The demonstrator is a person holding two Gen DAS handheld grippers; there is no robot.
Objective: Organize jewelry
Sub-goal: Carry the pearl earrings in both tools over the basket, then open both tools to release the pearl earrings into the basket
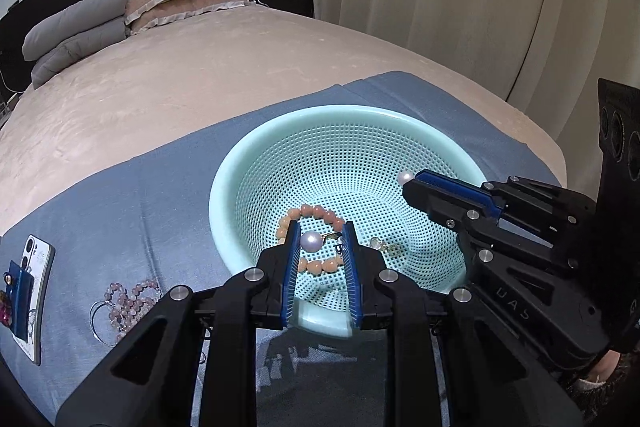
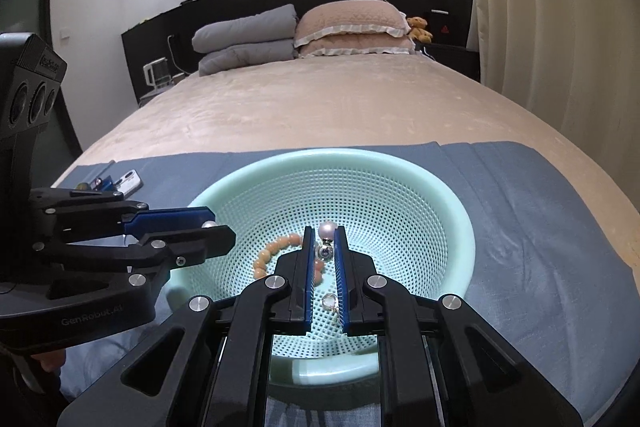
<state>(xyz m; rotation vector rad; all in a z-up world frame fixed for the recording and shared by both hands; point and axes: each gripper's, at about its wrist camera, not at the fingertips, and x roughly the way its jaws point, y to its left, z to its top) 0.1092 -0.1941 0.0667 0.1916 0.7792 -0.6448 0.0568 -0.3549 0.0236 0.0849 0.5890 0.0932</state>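
Mint-green plastic mesh is filling both views: we are hovering over the colander basket (image 1: 224, 183), which is sitting on a blue cloth (image 1: 160, 187) spread across the bed.

Our left gripper (image 1: 321, 225) is clenching a pearl earring (image 1: 311, 241). The pearl is pressing against one blue pad, and the gold post is reaching across toward the other. Our right gripper (image 2: 324, 231) is pinching a second pearl earring (image 2: 327, 227) in a much narrower gap, with the pearl poking up just past the fingertips. Both pieces are hanging above the basket floor. A peach bead bracelet (image 1: 316, 211) and a small clear-stone earring (image 1: 378, 243) are already lying down there.

We are judging these earrings to be very light, hard and slick. A round pearl is likely to squirt out of flat pads if we squeeze on its curve, and the thin post could bend under a sideways load. The ridged pads are helping, but the left hold looks the more precarious one to us. Taking hold at the pearl's widest part, or flat along the post, seems safest.

Out on the cloth, a pink bead bracelet (image 1: 132, 301) is waiting near a phone (image 1: 34, 291). Being a limp loop, it should be gathered by pinching a few beads together.
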